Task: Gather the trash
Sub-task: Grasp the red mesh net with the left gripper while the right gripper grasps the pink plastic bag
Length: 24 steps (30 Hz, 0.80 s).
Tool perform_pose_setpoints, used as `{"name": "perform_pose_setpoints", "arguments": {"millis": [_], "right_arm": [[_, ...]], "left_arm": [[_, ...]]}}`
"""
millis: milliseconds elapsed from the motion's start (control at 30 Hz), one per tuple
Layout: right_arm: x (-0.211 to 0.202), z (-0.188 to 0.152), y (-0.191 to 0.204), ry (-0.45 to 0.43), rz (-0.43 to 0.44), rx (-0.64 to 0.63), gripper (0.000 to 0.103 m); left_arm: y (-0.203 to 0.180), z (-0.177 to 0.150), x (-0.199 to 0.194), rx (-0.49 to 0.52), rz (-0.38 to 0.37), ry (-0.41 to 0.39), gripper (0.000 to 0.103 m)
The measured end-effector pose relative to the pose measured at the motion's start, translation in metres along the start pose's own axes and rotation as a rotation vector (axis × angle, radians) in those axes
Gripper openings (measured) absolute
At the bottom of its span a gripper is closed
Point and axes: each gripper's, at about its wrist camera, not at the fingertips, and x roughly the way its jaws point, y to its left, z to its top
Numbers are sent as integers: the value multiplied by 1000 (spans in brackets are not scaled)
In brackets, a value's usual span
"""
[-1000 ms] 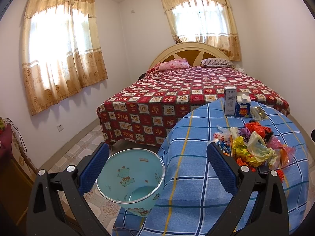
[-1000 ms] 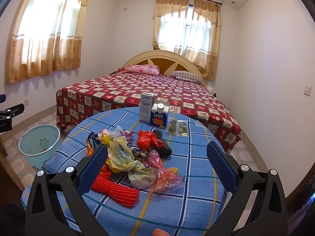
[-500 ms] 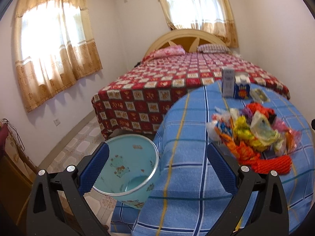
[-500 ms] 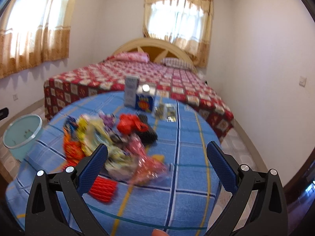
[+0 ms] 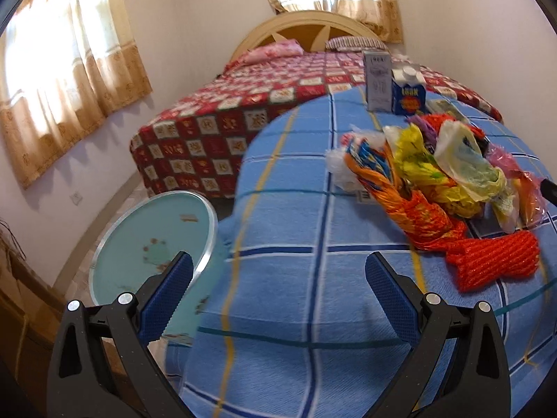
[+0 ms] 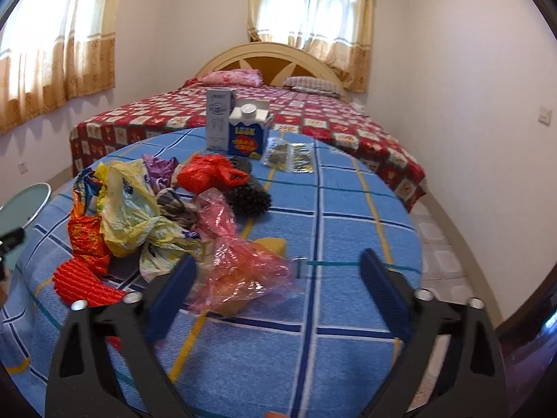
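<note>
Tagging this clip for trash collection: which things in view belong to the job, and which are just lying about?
Job:
- bag pile
- red net
- pink wrapper
- bin
- left gripper, open
- right gripper, open

Lying about:
- grey box
- blue carton
- foil packets
- bed

Left gripper [image 5: 278,284]: jaws spread wide, nothing between the blue pads [image 5: 167,294]. Both black finger frames are level, aimed forward and slightly down. Pad faces are ribbed and turned inward toward each other.

Right gripper [image 6: 275,284]: jaws likewise spread wide, empty, its blue pads [image 6: 383,294] well apart. Frames are level, pitched forward and down (left pad somewhat blurred). A fingertip of the holder [image 6: 275,414] shows at the lower edge of the right wrist view; the hands themselves are out of sight.
</note>
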Motion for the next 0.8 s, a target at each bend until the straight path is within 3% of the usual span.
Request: {"name": "perform_pose_setpoints", "arguments": {"millis": [133, 367, 500, 600, 633, 667, 700, 800], "right_arm": [[12, -5, -9, 48, 66, 34, 53], [9, -3, -18, 42, 138, 41, 12], [6, -8, -31, 46, 166, 62, 7], [5, -14, -32, 44, 169, 50, 8], [4, -16, -34, 33, 160, 53, 21], [0, -17, -38, 15, 156, 70, 61], [-2, -18, -41, 0, 168, 85, 75], [-10, -19, -52, -21, 150, 92, 79]], "left_arm": [[-10, 4, 6, -17, -38, 8, 97], [-30, 14, 0, -14, -122, -9, 96], [-47, 16, -4, 15, -156, -20, 95], [-59, 15, -7, 39, -185, -24, 93], [-62, 13, -8, 45, -194, -24, 93], [-66, 12, -9, 54, -202, -24, 92], [-71, 10, -9, 67, -209, -22, 89], [-82, 8, -5, 98, -229, -4, 79]]}}
